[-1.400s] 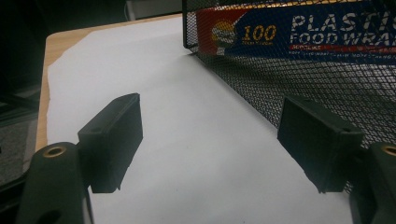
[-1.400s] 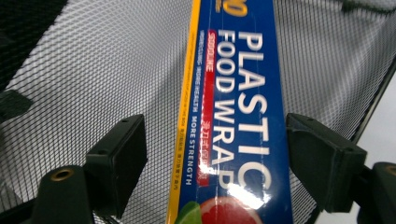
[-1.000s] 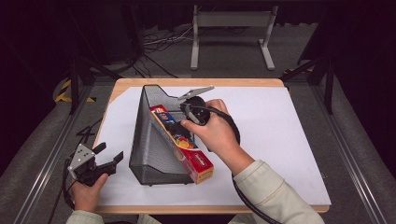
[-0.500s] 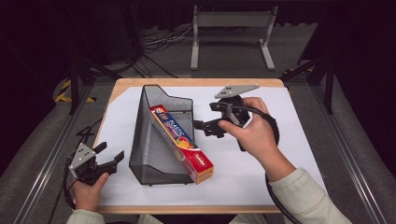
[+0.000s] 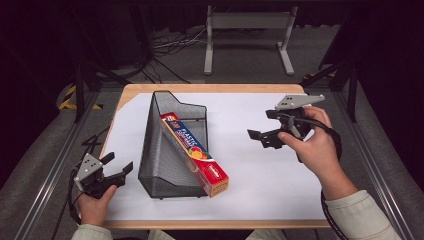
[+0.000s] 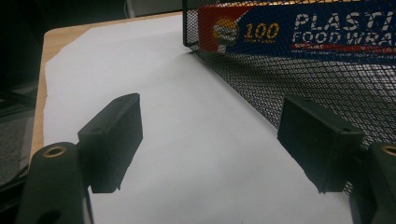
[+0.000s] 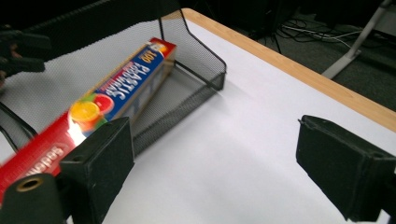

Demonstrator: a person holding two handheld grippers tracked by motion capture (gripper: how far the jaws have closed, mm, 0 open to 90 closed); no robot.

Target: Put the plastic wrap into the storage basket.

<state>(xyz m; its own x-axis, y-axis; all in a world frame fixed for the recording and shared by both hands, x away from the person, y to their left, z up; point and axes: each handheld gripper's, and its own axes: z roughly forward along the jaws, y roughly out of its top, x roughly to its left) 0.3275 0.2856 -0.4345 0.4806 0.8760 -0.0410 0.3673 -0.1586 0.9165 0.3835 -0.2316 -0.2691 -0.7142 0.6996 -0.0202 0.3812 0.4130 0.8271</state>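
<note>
A black mesh file holder [image 5: 151,150] lies on the white sheet left of the table's middle. A long plastic food wrap box [image 5: 196,153] rests slanted inside it, its red end sticking out toward the front. My right gripper [image 5: 259,124] hovers open to the right of the holder, well clear of the box, jaws pointing left at it. In the right gripper view the box [image 7: 116,88] and the mesh [image 7: 198,86] sit beyond my open right gripper [image 7: 215,158]. My left gripper [image 5: 120,161] is open at the front left corner; the left gripper view shows the mesh wall [image 6: 261,84] by its open gripper [image 6: 210,135].
A white paper sheet [image 5: 260,190] covers most of the wooden table [image 5: 215,88]. Bare sheet lies between the holder and my right hand. A grey metal stand [image 5: 247,35] and cables sit on the floor behind the table.
My right gripper has drawn back from the box in the holder and moved right across the table. The box stays in the holder. The left gripper has not moved.
</note>
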